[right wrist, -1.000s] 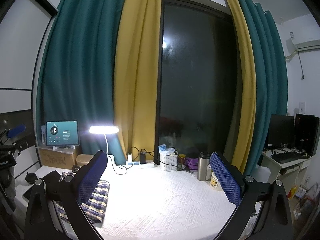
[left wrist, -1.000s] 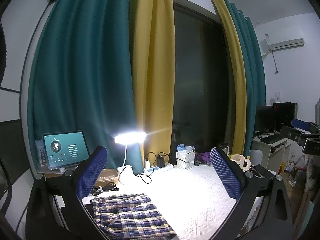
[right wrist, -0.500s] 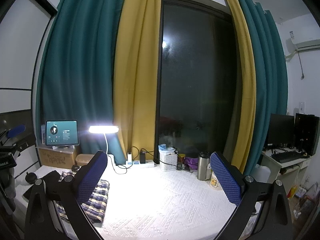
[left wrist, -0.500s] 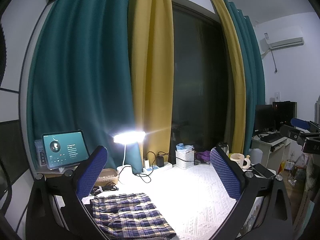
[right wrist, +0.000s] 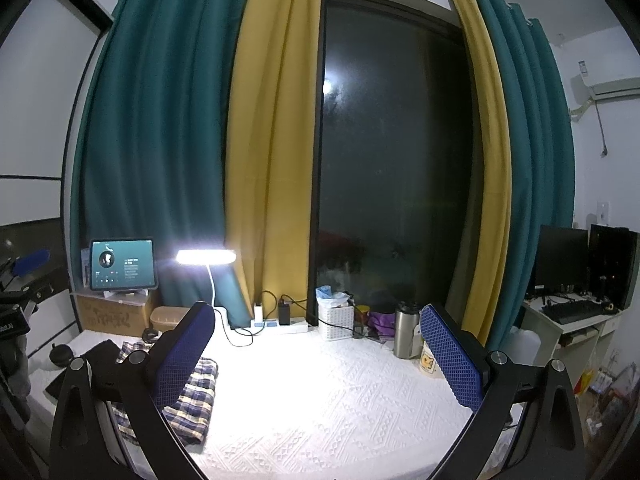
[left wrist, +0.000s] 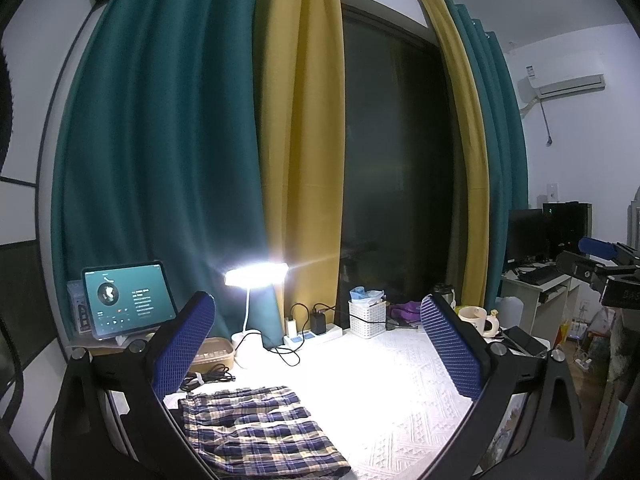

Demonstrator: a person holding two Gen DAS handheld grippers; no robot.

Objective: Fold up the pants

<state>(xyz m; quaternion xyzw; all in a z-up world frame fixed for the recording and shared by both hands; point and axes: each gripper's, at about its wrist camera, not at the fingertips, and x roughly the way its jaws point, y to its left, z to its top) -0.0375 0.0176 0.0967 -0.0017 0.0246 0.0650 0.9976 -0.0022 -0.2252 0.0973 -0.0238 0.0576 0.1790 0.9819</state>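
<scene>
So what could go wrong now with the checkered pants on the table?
The plaid pants already lie folded, and both grippers, left and right, are open and hold nothing. Grabbing the pants again might undo the folds. A black cable lies just behind them and could snag. A wide swing might also knock the mug or the steel bottle.

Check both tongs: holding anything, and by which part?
Nothing held. Left tongs and right tongs are both open and empty; the plaid pants lie on the white cloth, untouched.
</scene>
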